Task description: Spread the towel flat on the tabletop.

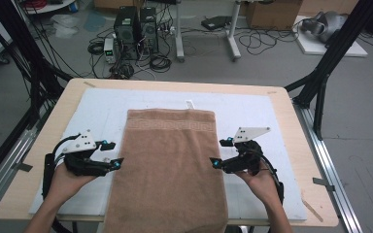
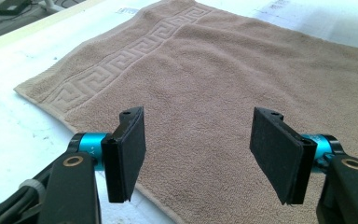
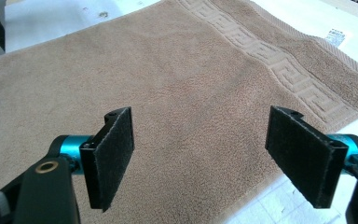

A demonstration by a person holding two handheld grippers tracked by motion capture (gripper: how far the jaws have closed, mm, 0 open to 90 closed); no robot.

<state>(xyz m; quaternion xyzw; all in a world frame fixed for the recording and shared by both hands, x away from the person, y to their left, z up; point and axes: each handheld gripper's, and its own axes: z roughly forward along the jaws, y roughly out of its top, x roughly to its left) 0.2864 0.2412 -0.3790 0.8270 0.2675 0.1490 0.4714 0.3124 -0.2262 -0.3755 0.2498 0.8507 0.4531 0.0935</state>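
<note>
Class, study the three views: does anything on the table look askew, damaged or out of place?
Little stands out. The brown towel lies flat on the white mat, but its near end hangs over the table's front edge. Both the left claw and right claw are open and empty.

Grey floor (image 1: 369,121) beyond the wooden table (image 1: 281,97), two black computer towers (image 1: 136,31) and tangled cables (image 1: 160,60) behind it, white desk legs (image 1: 233,46), cardboard box (image 1: 272,14) beyond.

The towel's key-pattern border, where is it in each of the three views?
High view: the key-pattern border runs across the towel's far end, mid-picture.
Left gripper view: it slants from upper middle down to the left.
Right gripper view: it slants from top middle down to the right.
Shared landmark: the white mat.
</note>
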